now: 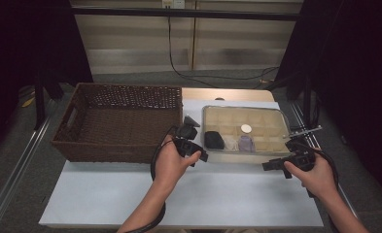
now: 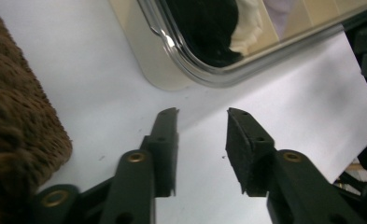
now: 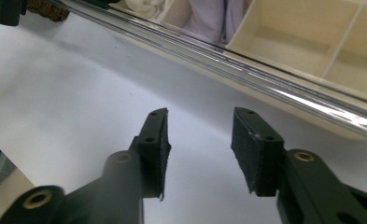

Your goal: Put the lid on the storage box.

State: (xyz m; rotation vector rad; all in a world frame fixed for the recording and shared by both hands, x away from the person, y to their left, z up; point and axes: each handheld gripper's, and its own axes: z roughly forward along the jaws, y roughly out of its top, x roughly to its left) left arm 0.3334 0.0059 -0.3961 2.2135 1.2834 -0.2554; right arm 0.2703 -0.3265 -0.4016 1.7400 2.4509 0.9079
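My left gripper (image 1: 194, 145) and right gripper (image 1: 282, 164) both hover with jaws parted and nothing between the pads, one at each near corner of the clear compartment box (image 1: 281, 116), which lies just ahead of them on the white tabletop (image 1: 130, 194). In its near compartments sit a black bundle (image 1: 214, 140), a cream one (image 1: 231, 143) and a lilac one (image 1: 246, 143), with a white disc (image 1: 246, 128) behind. A brown wicker basket (image 1: 77, 141) stands just left of my left gripper; beyond are dark curtains, a pale wall and a trailing black cable (image 1: 188, 75).
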